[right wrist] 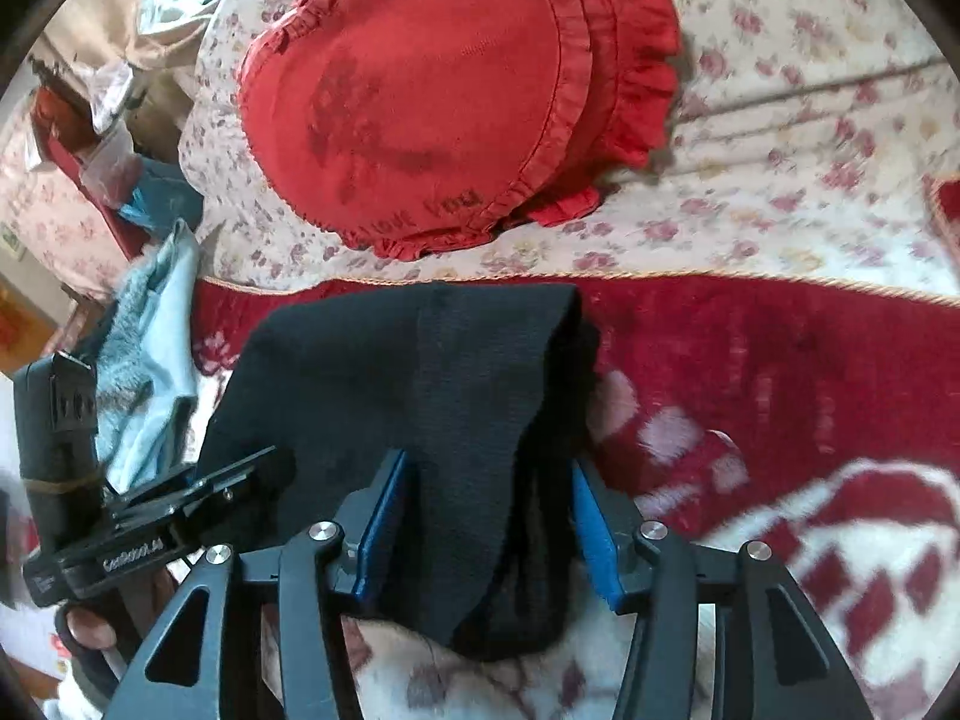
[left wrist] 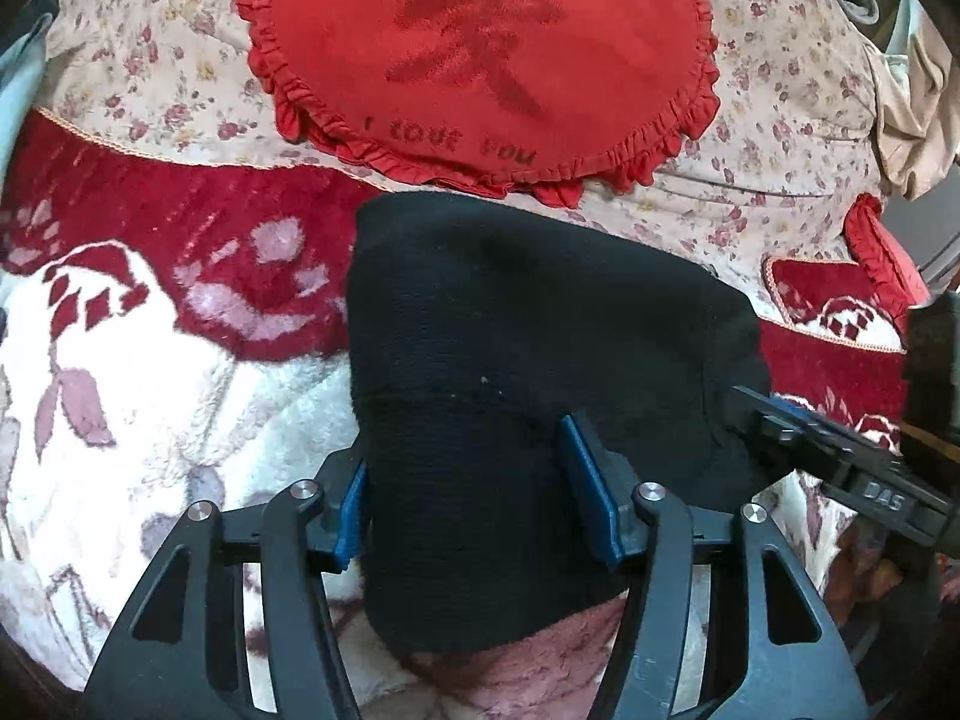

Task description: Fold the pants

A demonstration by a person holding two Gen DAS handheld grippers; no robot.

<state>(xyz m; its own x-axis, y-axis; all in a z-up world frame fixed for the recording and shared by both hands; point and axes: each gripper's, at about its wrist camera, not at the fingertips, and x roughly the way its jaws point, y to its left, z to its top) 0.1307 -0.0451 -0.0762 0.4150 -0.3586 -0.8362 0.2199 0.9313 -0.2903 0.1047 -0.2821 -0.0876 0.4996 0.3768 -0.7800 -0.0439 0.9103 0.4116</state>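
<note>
The black pants (left wrist: 516,336) lie folded into a compact bundle on a red and white floral blanket (left wrist: 150,372). My left gripper (left wrist: 474,498) is open, its blue pads on either side of the bundle's near left end. My right gripper (right wrist: 489,516) is open too, straddling the near right end of the pants (right wrist: 444,372). The right gripper shows at the right edge of the left wrist view (left wrist: 840,456), and the left gripper at the left of the right wrist view (right wrist: 156,516). I cannot tell whether the pads touch the cloth.
A red frilled round cushion (left wrist: 480,60) rests on a floral sheet (left wrist: 780,138) just beyond the pants. A light blue cloth (right wrist: 150,354) and piled clutter (right wrist: 90,120) lie off the bed's left side. A second red cushion (left wrist: 882,252) sits at the right.
</note>
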